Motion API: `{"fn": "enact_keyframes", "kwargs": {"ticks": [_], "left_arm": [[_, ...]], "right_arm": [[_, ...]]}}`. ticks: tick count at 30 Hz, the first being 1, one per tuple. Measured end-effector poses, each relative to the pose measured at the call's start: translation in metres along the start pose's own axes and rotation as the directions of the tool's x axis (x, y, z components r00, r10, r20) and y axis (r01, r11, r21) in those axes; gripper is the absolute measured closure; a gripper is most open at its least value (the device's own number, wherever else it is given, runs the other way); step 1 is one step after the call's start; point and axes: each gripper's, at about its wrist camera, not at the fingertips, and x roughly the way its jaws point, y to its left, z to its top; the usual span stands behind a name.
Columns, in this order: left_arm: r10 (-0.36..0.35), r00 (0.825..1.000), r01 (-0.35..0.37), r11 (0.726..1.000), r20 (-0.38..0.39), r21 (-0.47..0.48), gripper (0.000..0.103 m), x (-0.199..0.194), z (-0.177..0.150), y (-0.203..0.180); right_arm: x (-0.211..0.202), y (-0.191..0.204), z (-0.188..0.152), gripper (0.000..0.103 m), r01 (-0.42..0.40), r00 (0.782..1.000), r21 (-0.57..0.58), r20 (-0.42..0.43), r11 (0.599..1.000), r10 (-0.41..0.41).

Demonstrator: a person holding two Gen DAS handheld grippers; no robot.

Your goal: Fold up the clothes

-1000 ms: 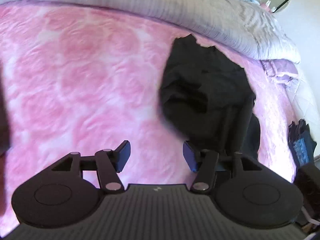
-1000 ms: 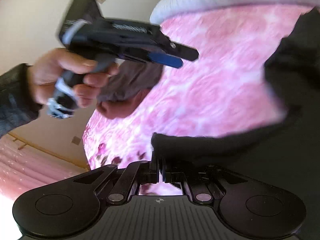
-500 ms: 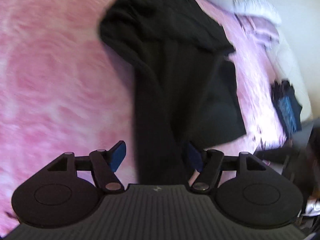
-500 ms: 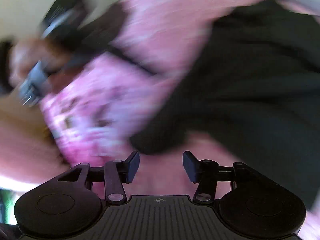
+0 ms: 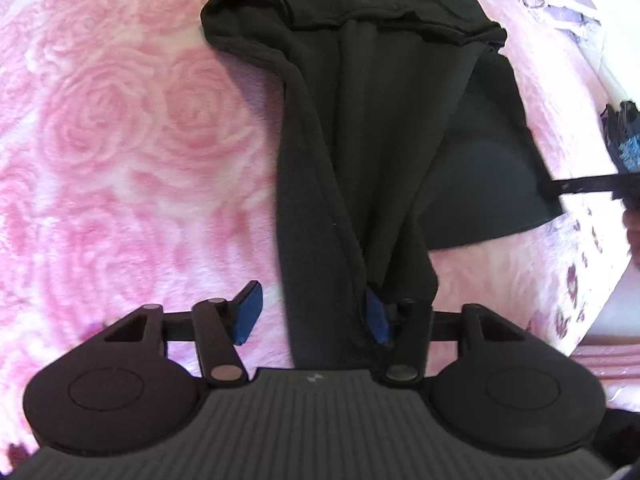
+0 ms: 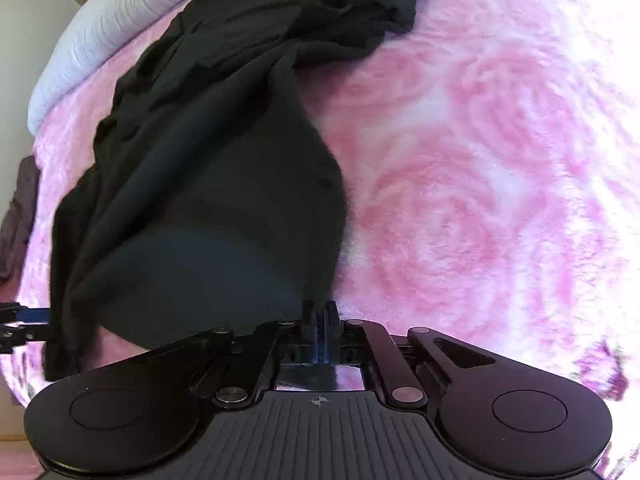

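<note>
A black garment (image 5: 372,120) lies crumpled on a pink rose-patterned blanket (image 5: 120,140). My left gripper (image 5: 314,316) is open, and a long fold of the garment runs between its blue pads. In the right wrist view the same garment (image 6: 208,152) spreads up and to the left. My right gripper (image 6: 320,320) is shut on the garment's near edge and pulls it taut. The right gripper also shows in the left wrist view (image 5: 588,184), at the garment's right corner. The left gripper shows at the far left of the right wrist view (image 6: 20,324).
A grey-white duvet (image 6: 100,36) lies along the far edge of the blanket. A dark and blue item (image 5: 624,136) sits at the blanket's right edge. A lilac cloth (image 5: 560,4) lies at the upper right. The blanket's edge (image 5: 580,280) drops off at the right.
My left gripper has moved right and closer, so the garment now runs between its open pads. My right gripper opened, shifted along the garment and shut on its near edge.
</note>
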Motion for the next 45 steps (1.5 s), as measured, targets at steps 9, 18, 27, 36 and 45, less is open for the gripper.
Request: {"fn": "enact_keyframes", "kwargs": {"ticks": [9,18,27,36,45], "left_arm": [[-0.084,0.996,0.083,0.995,-0.020,-0.059,0.103,-0.031,-0.015,0.006],[-0.154,0.986,0.143,0.979,-0.068,-0.145,0.103,-0.036,-0.058,0.021],[-0.121,0.980,0.097,0.983,-0.156,-0.154,0.102,-0.009,-0.079,0.017],[0.053,0.997,-0.057,0.997,-0.062,-0.061,0.089,-0.033,-0.031,0.039],[0.057,0.989,-0.047,0.996,0.134,-0.070,0.074,-0.041,0.030,0.030]], "right_arm": [[-0.087,-0.017,-0.024,0.102,0.130,0.983,-0.120,-0.110,0.984,-0.144],[-0.099,-0.049,-0.081,0.103,0.211,0.946,-0.080,-0.234,0.974,-0.224],[-0.073,-0.066,-0.094,0.103,0.249,0.899,-0.079,-0.353,0.965,-0.261],[-0.064,0.065,-0.017,0.084,0.330,0.939,-0.470,0.075,0.819,-0.335],[0.063,0.219,0.050,0.064,0.145,0.987,-0.745,0.157,0.651,-0.041]]}}
